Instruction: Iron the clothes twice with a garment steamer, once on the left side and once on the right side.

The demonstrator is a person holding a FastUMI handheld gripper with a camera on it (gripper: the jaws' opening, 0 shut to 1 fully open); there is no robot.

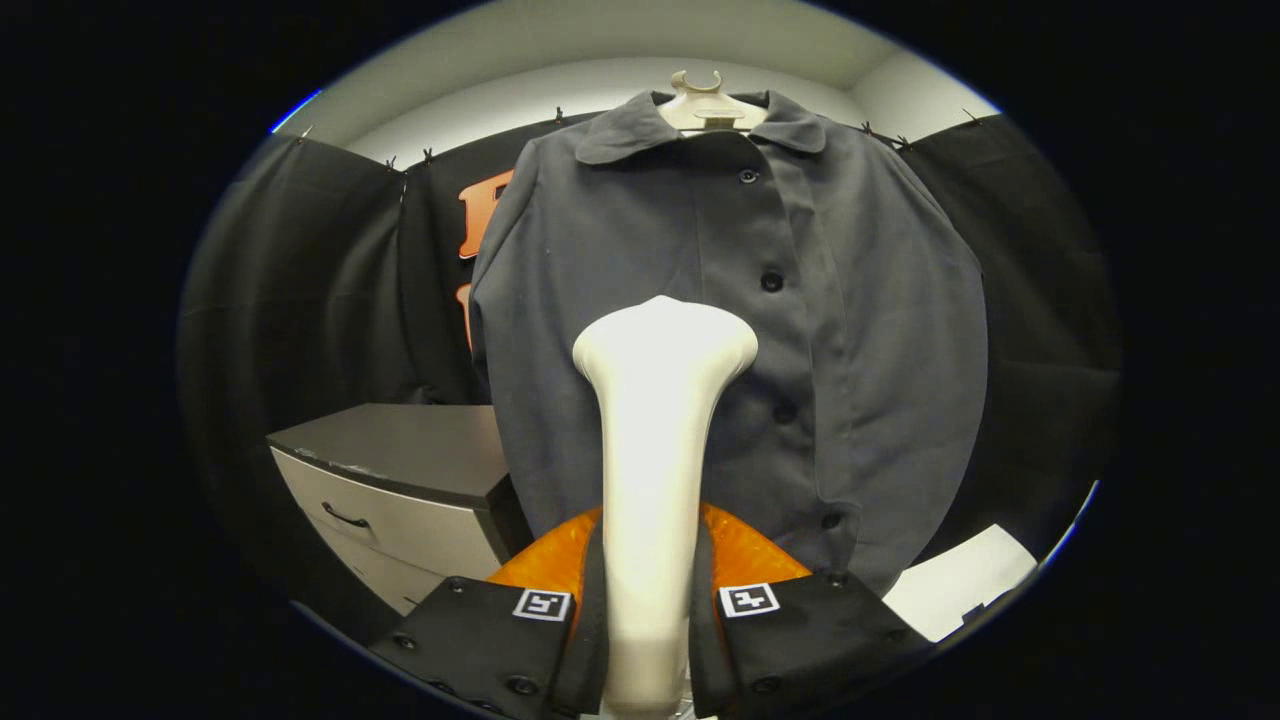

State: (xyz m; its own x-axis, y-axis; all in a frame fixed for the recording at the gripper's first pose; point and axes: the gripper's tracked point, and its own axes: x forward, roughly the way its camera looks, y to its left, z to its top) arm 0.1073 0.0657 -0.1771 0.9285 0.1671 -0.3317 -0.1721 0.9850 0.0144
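A dark grey buttoned coat (pixel 850 330) hangs on a pale hanger (pixel 708 105) against the booth's black wall. My gripper (pixel 648 620) is shut on the white garment steamer (pixel 655 450), both fingers pressing its handle from either side. The steamer stands upright between the fingers, and its wide head (pixel 665 335) points at the left part of the coat's front, around chest height. Whether the head touches the cloth cannot be told. A row of dark buttons (pixel 771 281) runs down the coat just right of the steamer's head.
A grey drawer cabinet (pixel 400 480) with a dark handle stands low to the left of the coat. A white sheet or board (pixel 960 580) lies low to the right, beyond the coat's hem.
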